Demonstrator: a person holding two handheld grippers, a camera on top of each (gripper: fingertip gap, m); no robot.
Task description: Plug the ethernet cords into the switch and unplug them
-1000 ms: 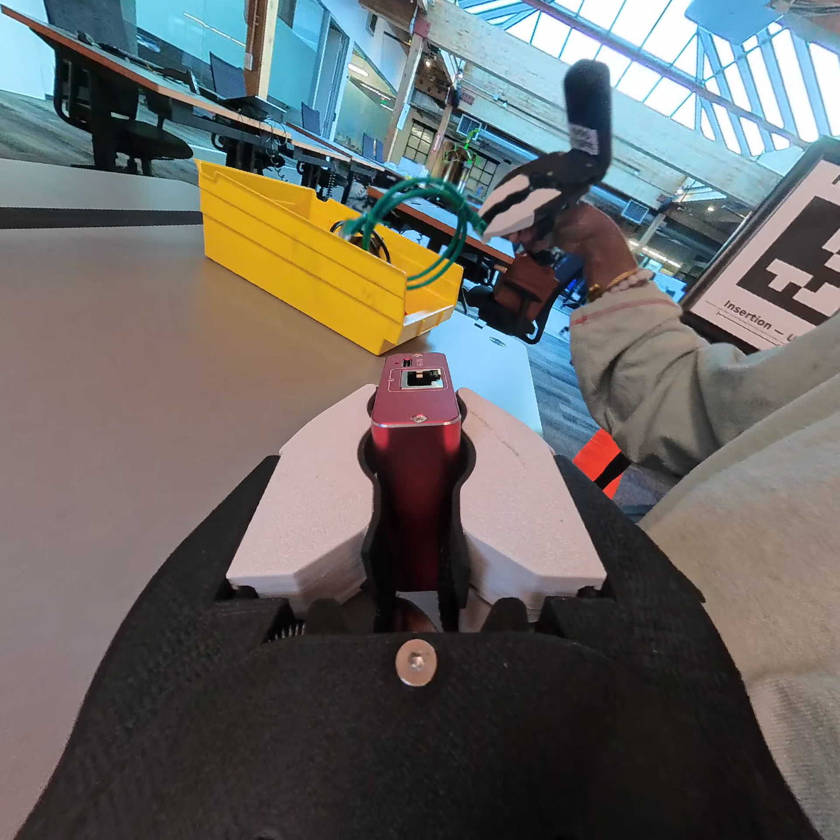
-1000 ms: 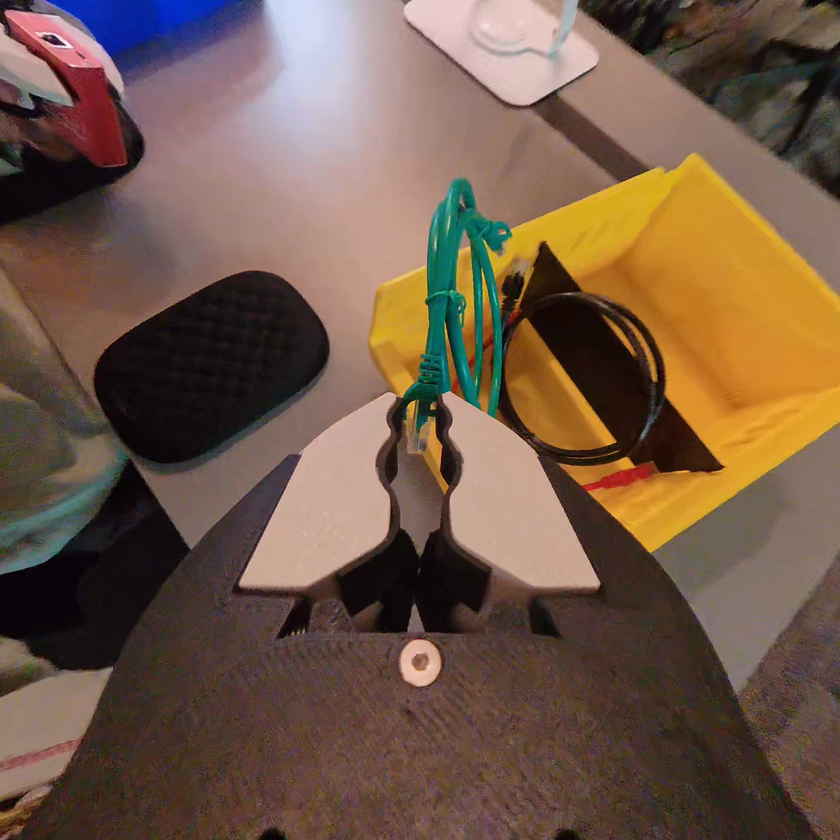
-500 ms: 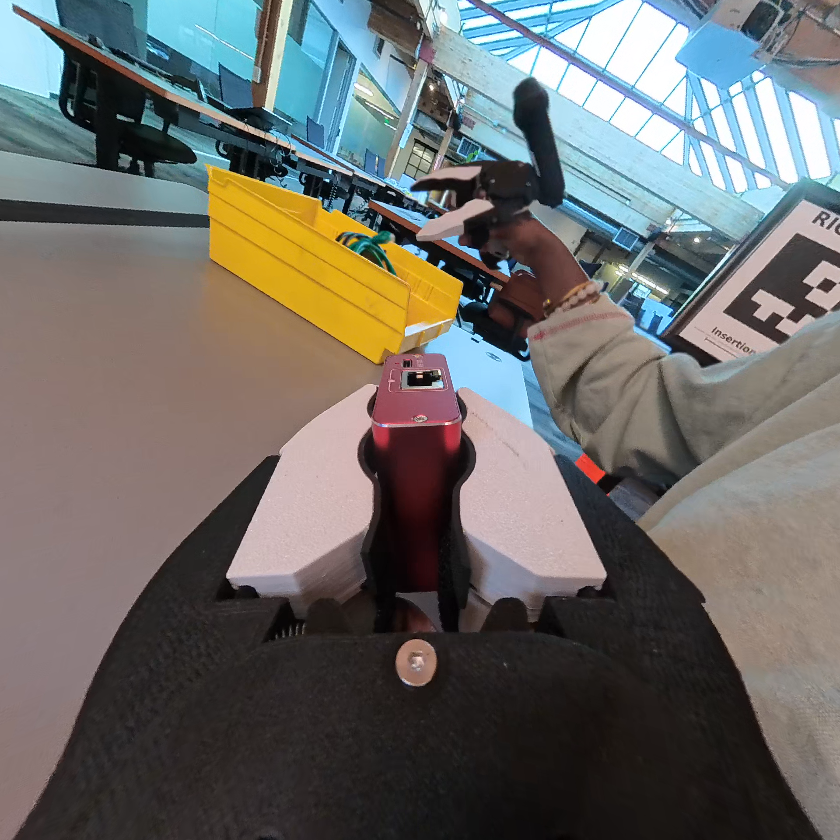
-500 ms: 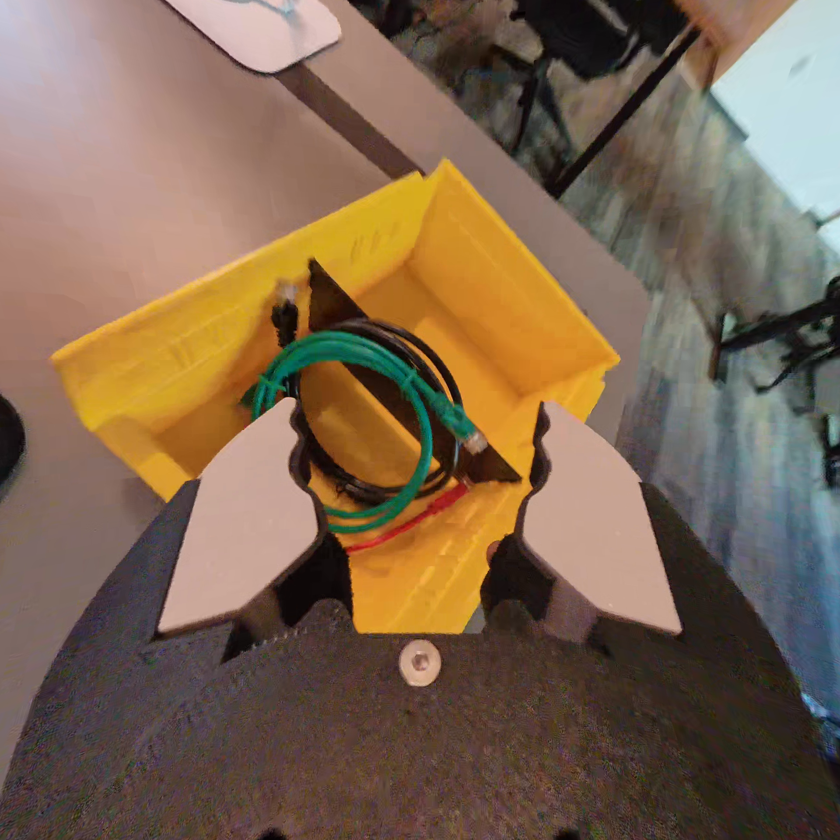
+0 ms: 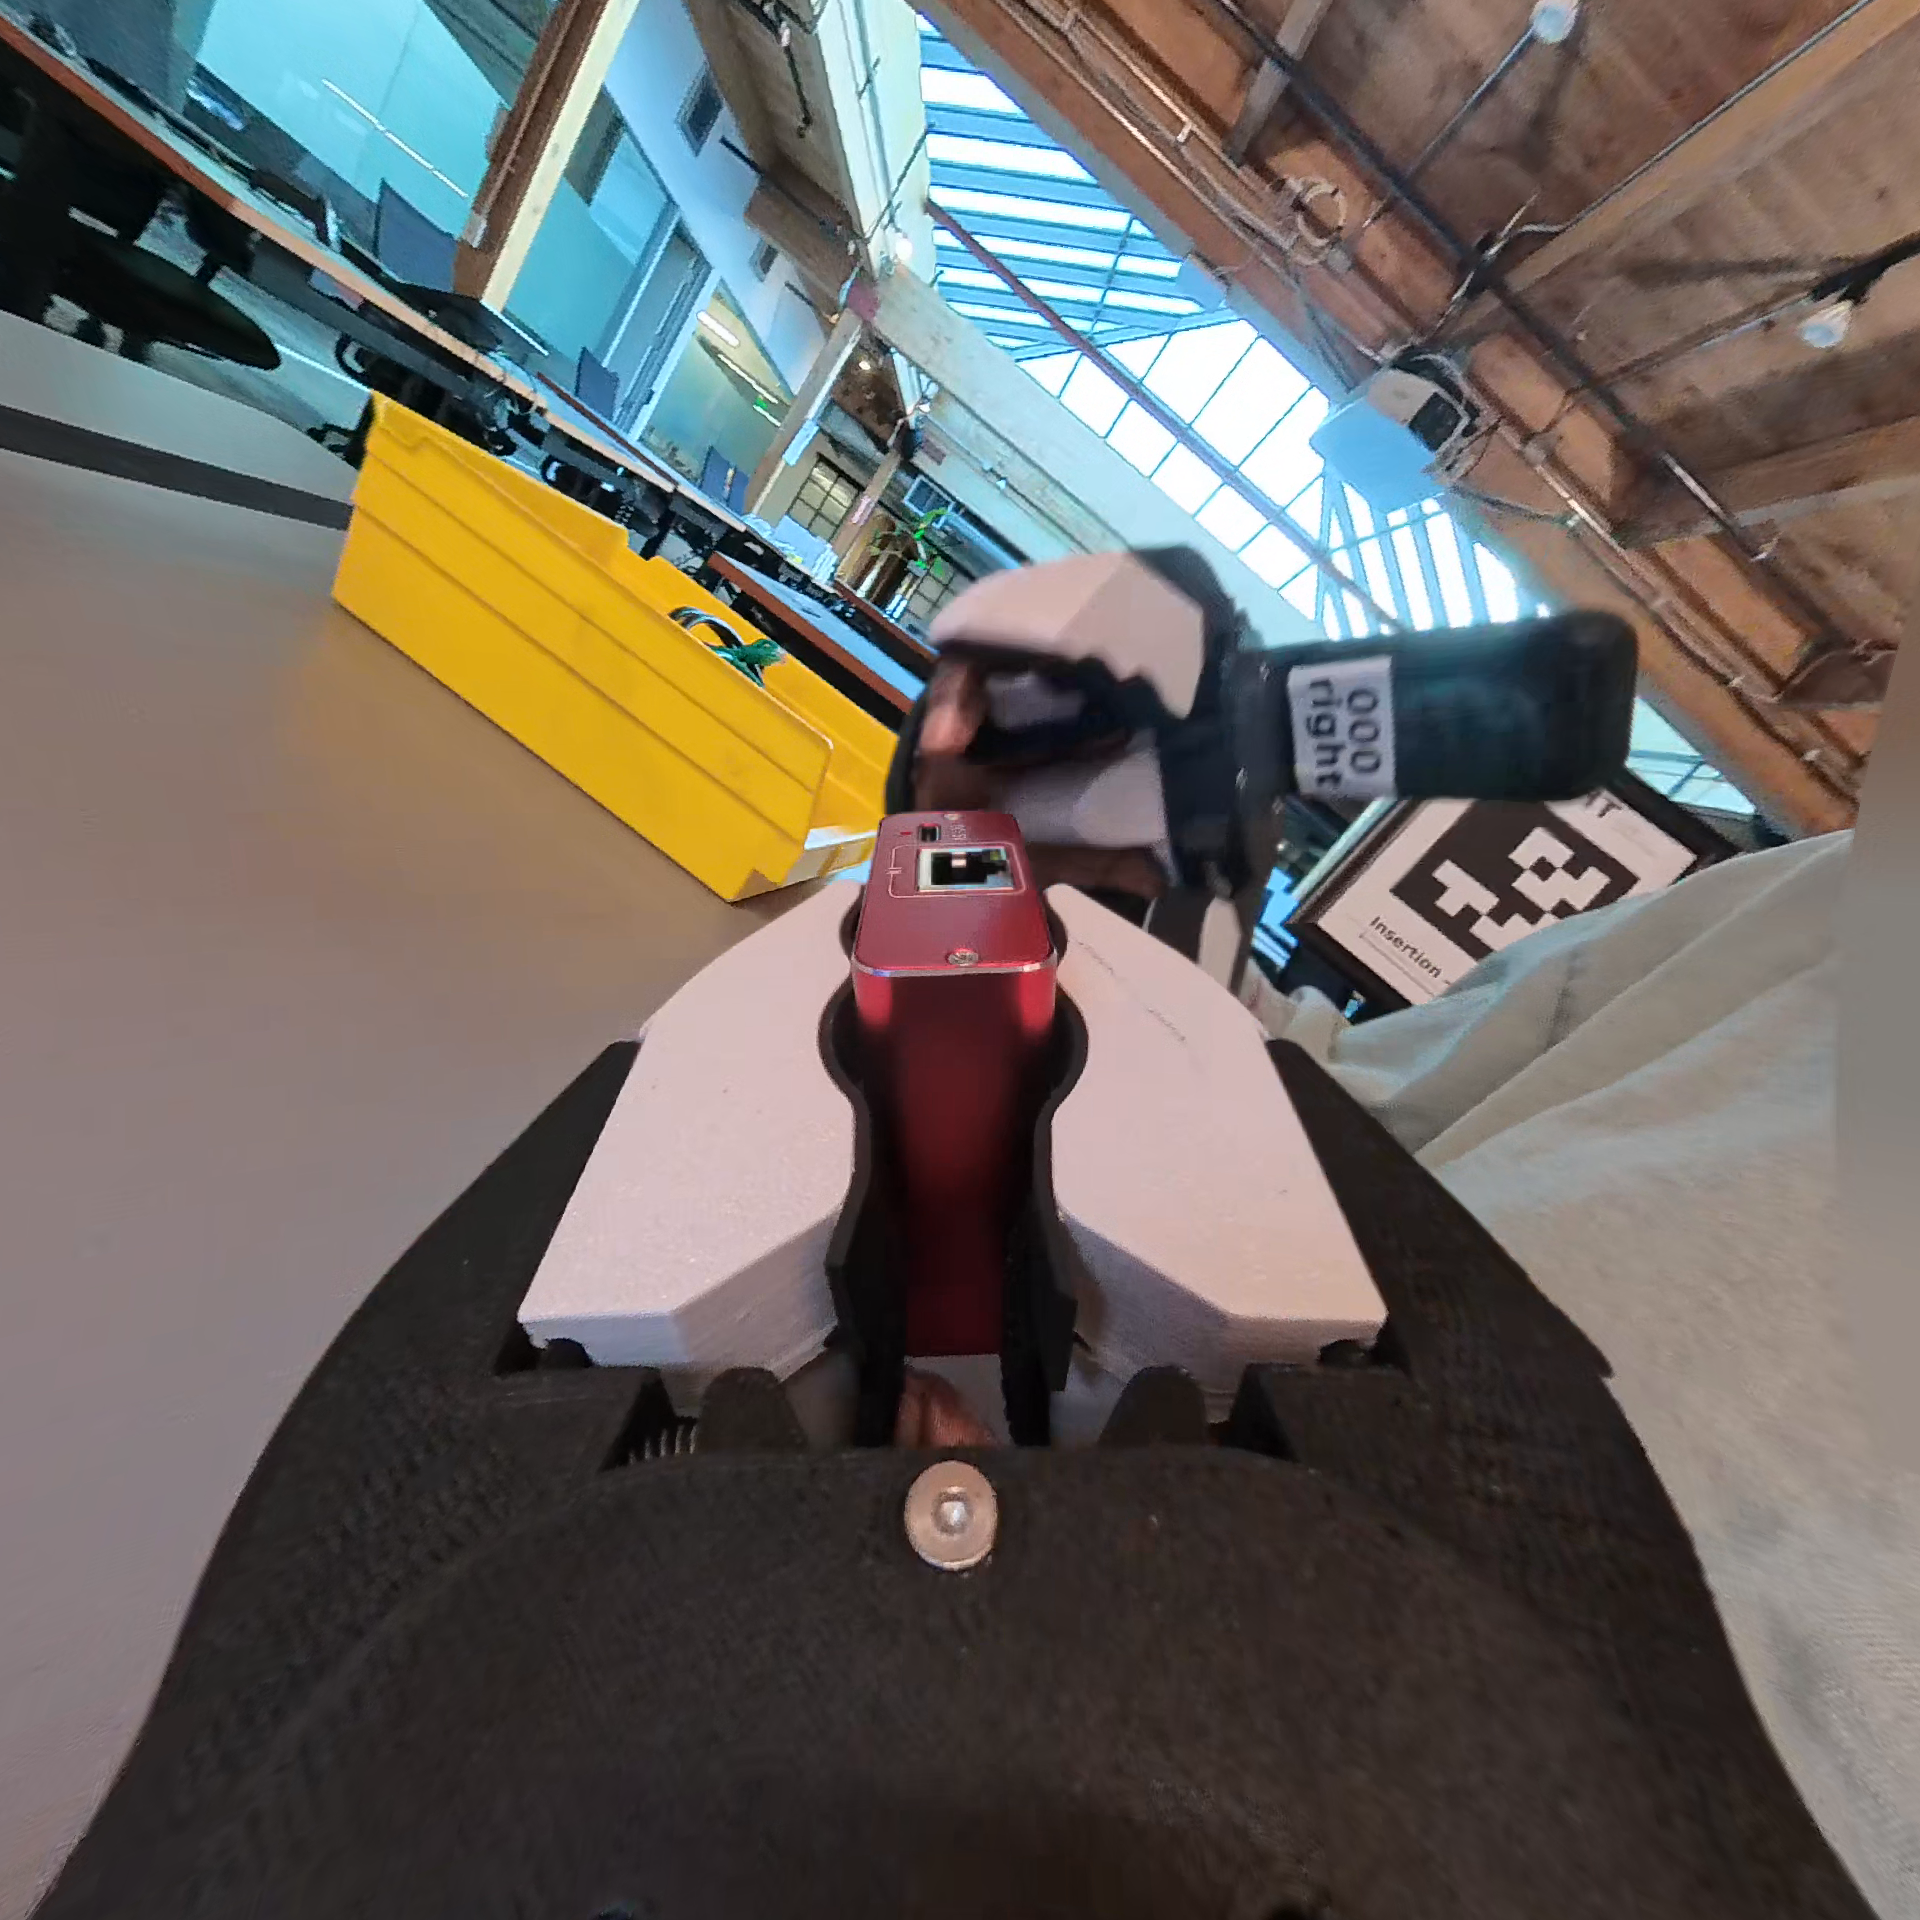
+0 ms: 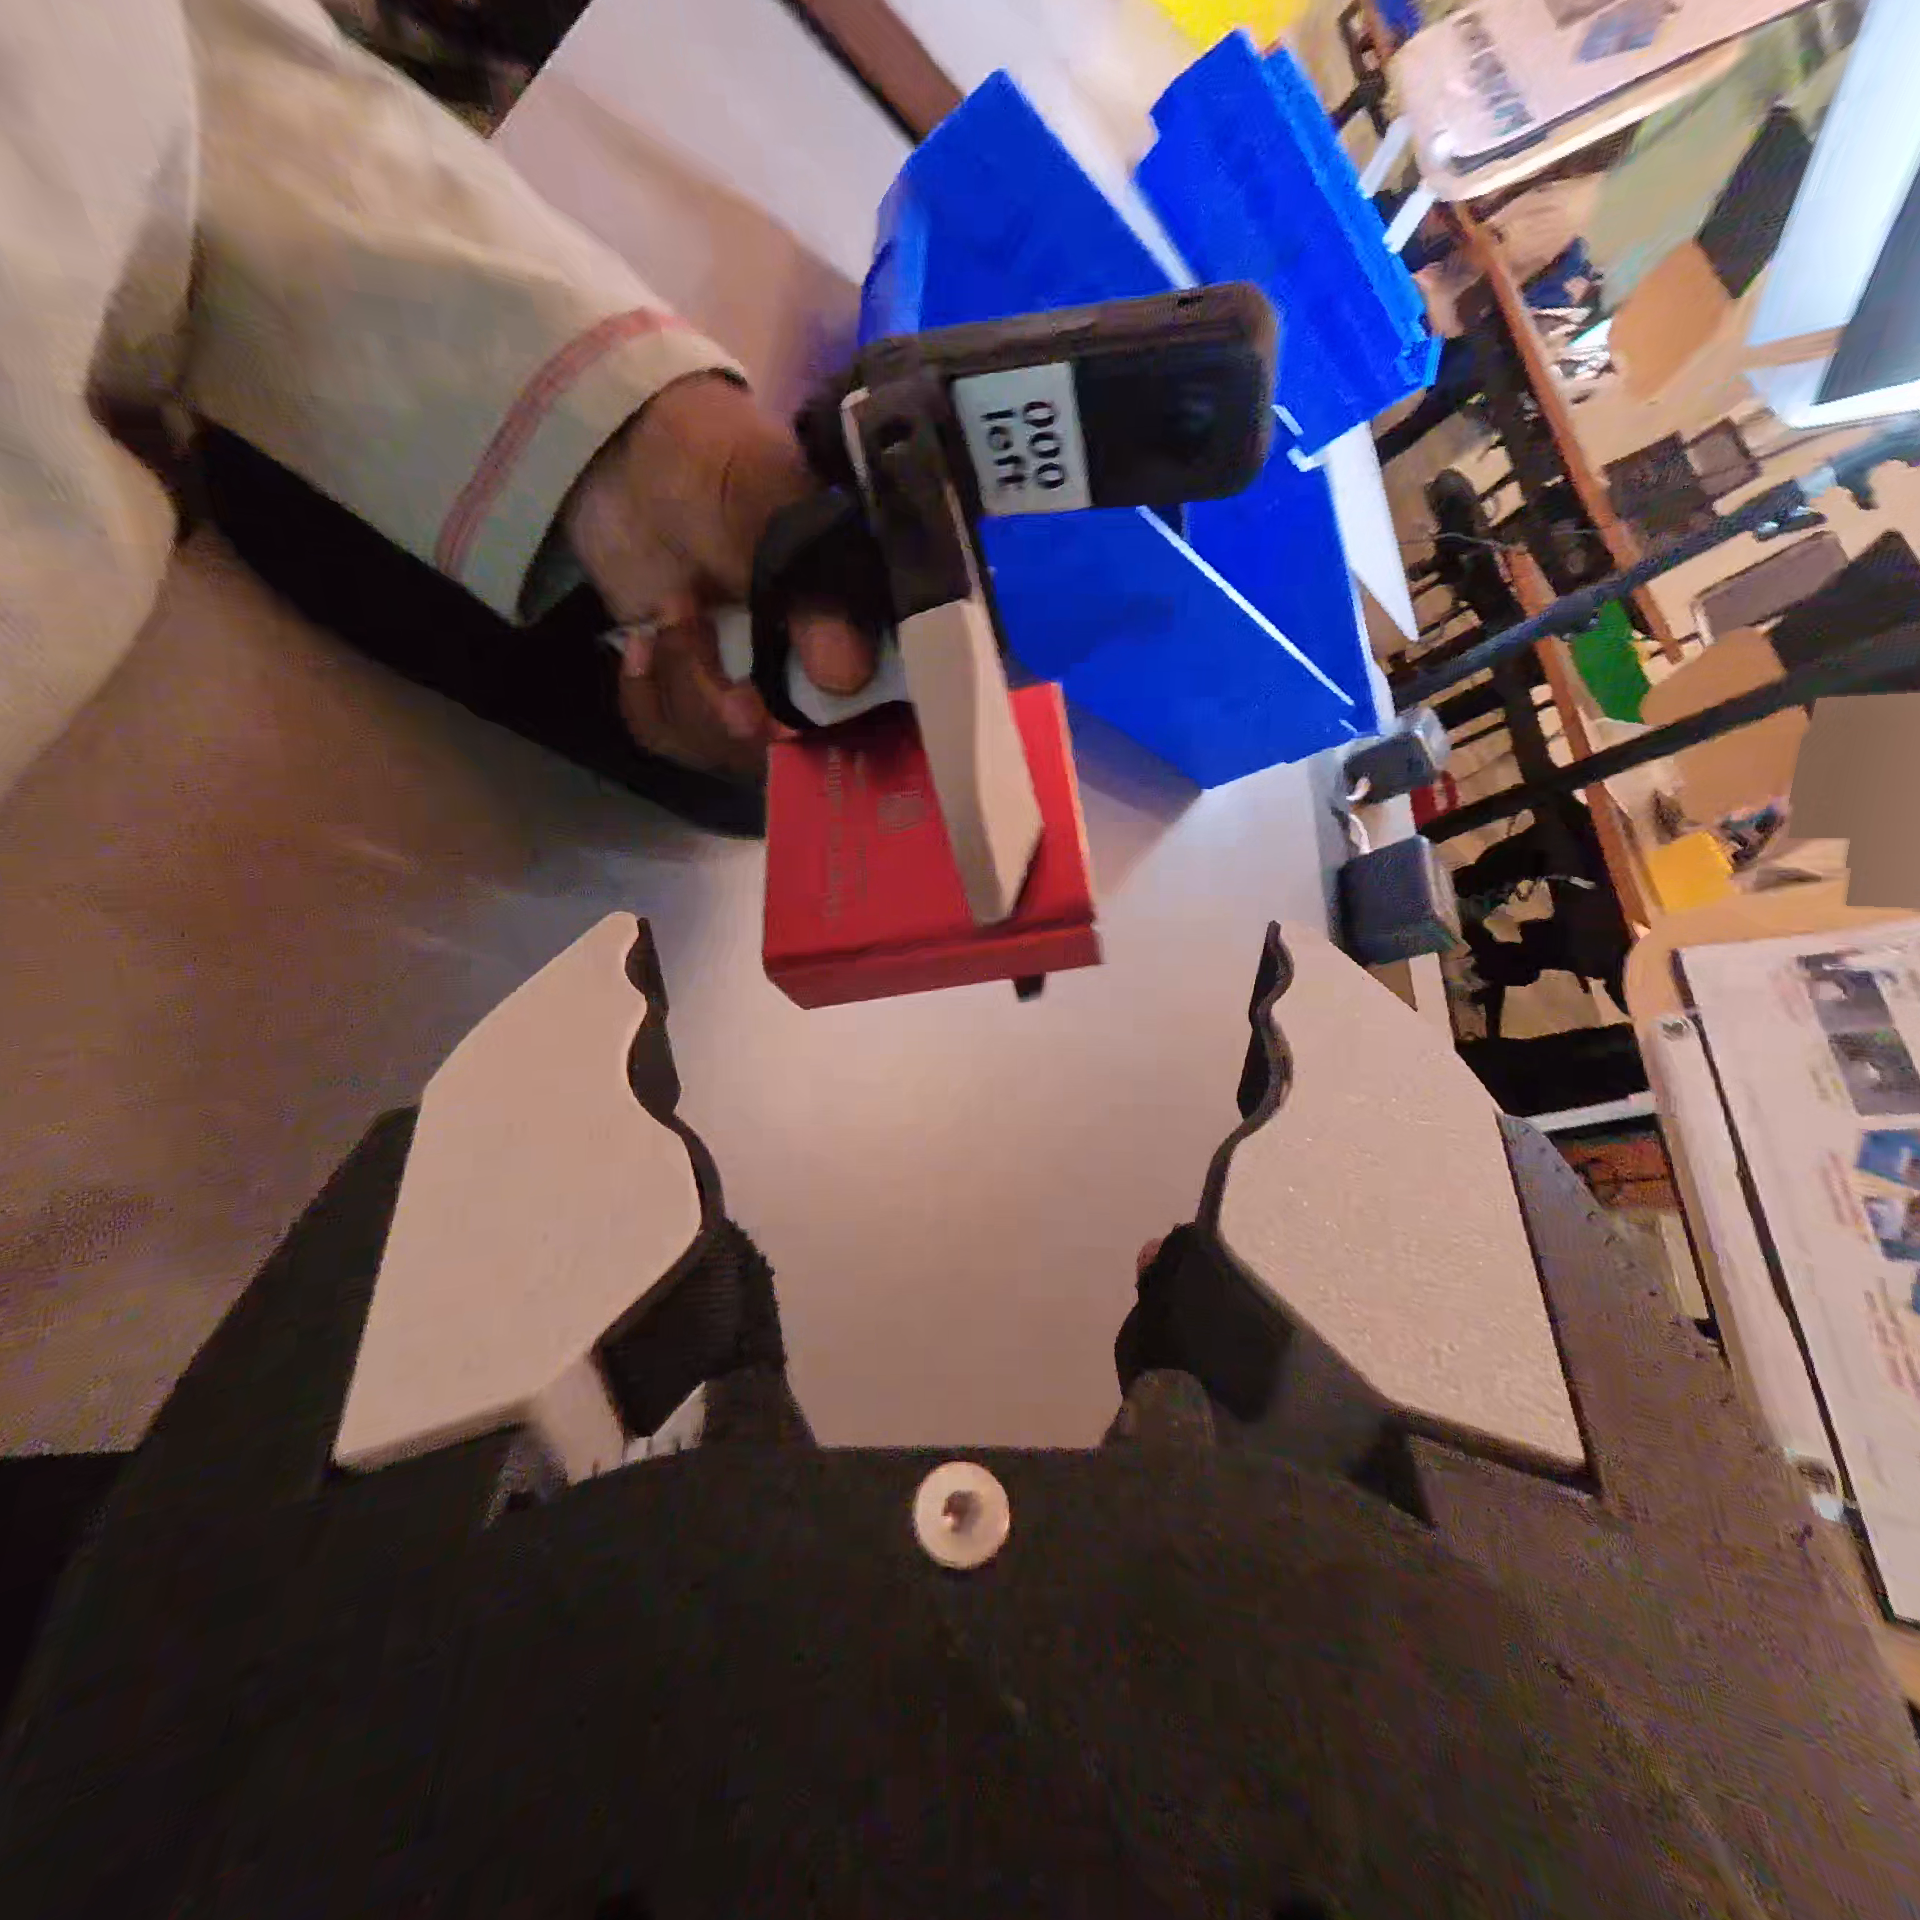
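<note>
My left gripper (image 5: pixel 954 920) is shut on a red metal switch (image 5: pixel 954 1049) and holds it just above the table, its empty port (image 5: pixel 961 868) facing forward. My right gripper (image 6: pixel 954 928) is open and empty and points at the switch (image 6: pixel 862 873) from close by. It shows blurred in the left wrist view (image 5: pixel 1060 665), just beyond and right of the switch. A green ethernet cord (image 5: pixel 743 655) lies in the yellow bin (image 5: pixel 582 665), beside a black cord that barely shows.
The grey table (image 5: pixel 260 987) stretches to the left. Blue bins (image 6: pixel 1122 582) stand behind the left gripper's finger (image 6: pixel 977 769). A framed marker board (image 5: pixel 1496 883) stands at the right. A person's pale sleeve (image 6: pixel 416 312) is at the left. Only a small space, under 4 cm, lies between the two pairs of fingers.
My right gripper opened and let the green cord fall into the yellow bin, then swung away from the bin to face the switch. My left gripper tilted up a little with the switch.
</note>
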